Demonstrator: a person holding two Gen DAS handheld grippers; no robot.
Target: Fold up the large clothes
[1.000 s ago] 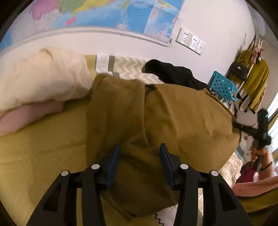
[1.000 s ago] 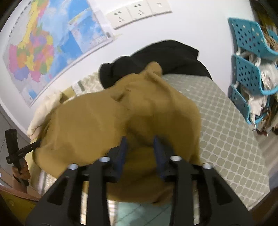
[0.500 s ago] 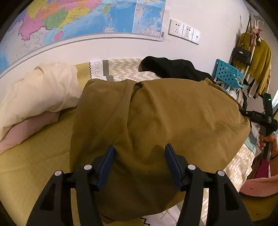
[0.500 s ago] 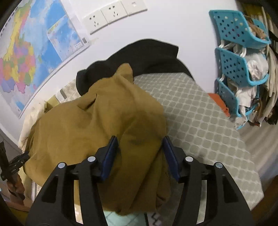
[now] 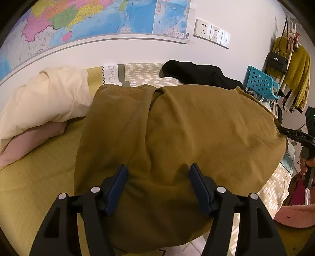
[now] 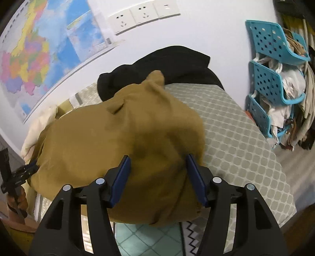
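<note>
Item: mustard-brown garment (image 5: 177,137), large, lying in a broad heap on the bed (image 5: 39,177), its near edge hanging toward the bed's front. Left gripper (image 5: 157,187): fingers (image 5: 118,183) spread wide, one on each side of a rounded bulge of the cloth; the fabric fills the gap between them, but they do not pinch it, and whether the pads touch it cannot be told. Right gripper (image 6: 157,177): fingers (image 6: 122,175) likewise spread wide over the garment's right end (image 6: 128,137), cloth lying between and below them, unpinched. Left wrist view only: a lengthwise fold running up the garment's left part; a cream bundle (image 5: 49,94) with pink fabric (image 5: 33,139) under it, left of the garment; a patterned pillow (image 5: 137,72) behind it; a yellow coat and dark handbag hung at far right (image 5: 295,65); the right gripper and its hand at the garment's right edge (image 5: 307,149). Right wrist view only: a small peaked corner of the garment (image 6: 155,78) resting against a black garment (image 6: 167,65); the grey tiled-pattern cover (image 6: 236,137) bare to the right; stacked teal baskets (image 6: 275,69) stuffed with cloth; the left gripper at the garment's left edge (image 6: 17,173). Both views: wall map (image 5: 88,17), sockets (image 6: 143,17).
</note>
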